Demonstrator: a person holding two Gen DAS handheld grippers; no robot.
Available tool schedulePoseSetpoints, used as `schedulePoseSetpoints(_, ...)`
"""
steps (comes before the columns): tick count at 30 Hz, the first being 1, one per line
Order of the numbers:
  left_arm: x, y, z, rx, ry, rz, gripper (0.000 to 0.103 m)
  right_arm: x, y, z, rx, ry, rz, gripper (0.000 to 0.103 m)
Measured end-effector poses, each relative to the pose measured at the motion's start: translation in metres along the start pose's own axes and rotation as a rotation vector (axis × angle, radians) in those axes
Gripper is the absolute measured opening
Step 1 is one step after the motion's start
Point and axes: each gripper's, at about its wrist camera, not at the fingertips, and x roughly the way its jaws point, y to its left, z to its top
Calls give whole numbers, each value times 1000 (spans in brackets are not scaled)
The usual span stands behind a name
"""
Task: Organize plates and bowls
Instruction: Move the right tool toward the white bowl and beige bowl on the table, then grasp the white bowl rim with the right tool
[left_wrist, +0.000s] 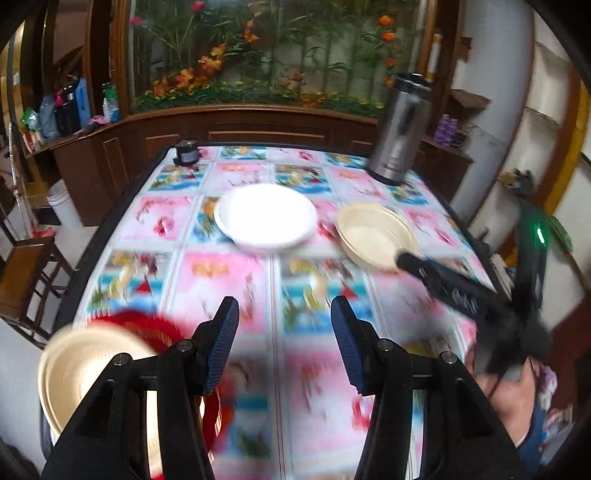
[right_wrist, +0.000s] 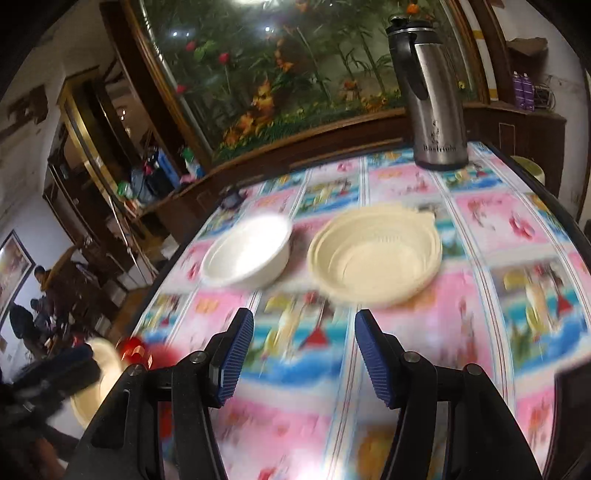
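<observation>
A: How do the grippers stand?

B: The left gripper (left_wrist: 284, 314) has its blue ribbed pads apart, about half open, with only the patterned cloth of the worktop (left_wrist: 221, 280) showing between them. It holds nothing.

A: And the right one?

B: The right gripper (right_wrist: 304, 328) is likewise parted, a little wider, and empty. In the left wrist view one of its dark fingers (left_wrist: 436, 273) reaches in from the right, its tip at the near rim of the cream bowl (left_wrist: 376, 234); blur keeps me from saying whether it touches.

A: Where are the dishes?

B: The white bowl (left_wrist: 266, 216) sits mid-worktop, with the cream bowl just beside it on the right, the two apart. In the right wrist view the cream bowl (right_wrist: 376, 254) lies just ahead of the open pads, the white bowl (right_wrist: 247, 258) to its left.

A: Anything nearer the left gripper?

B: A cream plate (left_wrist: 85, 373) at the near left corner, partly covered by the gripper's black frame, lying against something red (left_wrist: 140, 325). The red thing is too smeared to name.

A: What else is hard to read?

B: The whole cloth is motion-blurred. A steel flask (left_wrist: 400, 133) stands at the far right edge, and a small dark object (left_wrist: 186, 152) at the far left edge cannot be made out.
</observation>
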Motion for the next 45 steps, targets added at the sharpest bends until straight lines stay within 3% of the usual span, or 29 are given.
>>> schedulePoseSetpoints(3, 40, 10, 35, -64, 67, 34, 48, 17, -23, 1, 57, -35, 45, 57)
schedulePoseSetpoints(5, 68, 29, 54, -168, 107, 66, 40, 26, -31, -4, 46, 16, 37, 57)
schedulePoseSetpoints(7, 96, 41, 69, -211, 153, 90, 40, 24, -35, -5, 56, 19, 68, 59)
schedulePoseSetpoints(13, 165, 71, 89, -320, 262, 131, 31, 22, -29, -2, 78, 43, 184, 59)
schedulePoseSetpoints(16, 188, 81, 96, -320, 299, 150, 26, 40, -28, 7, 186, 145, 289, 49)
schedulePoseSetpoints(17, 193, 84, 98, -332, 304, 130, 24, 49, -26, 13, 208, 181, 301, 38)
schedulePoseSetpoints(19, 201, 88, 100, -337, 319, 100, 24, 62, -21, 24, 244, 216, 317, 32)
schedulePoseSetpoints(25, 216, 90, 103, -299, 341, 115, 18, 115, -3, 47, 303, 282, 281, 32)
schedulePoseSetpoints(32, 229, 87, 102, -252, 365, 126, 16, 161, 6, 73, 266, 330, 158, 32)
schedulePoseSetpoints(34, 228, 84, 101, -242, 359, 118, 13, 172, 6, 70, 264, 363, 155, 26)
schedulePoseSetpoints(35, 225, 82, 100, -231, 356, 128, 13, 178, 8, 68, 250, 381, 141, 10)
schedulePoseSetpoints(39, 200, 69, 93, -185, 338, 130, 12, 162, 9, 63, 250, 341, 144, 10)
schedulePoseSetpoints(45, 136, 46, 61, -142, 265, 40, 12, 95, 13, 54, 185, 263, 190, 10)
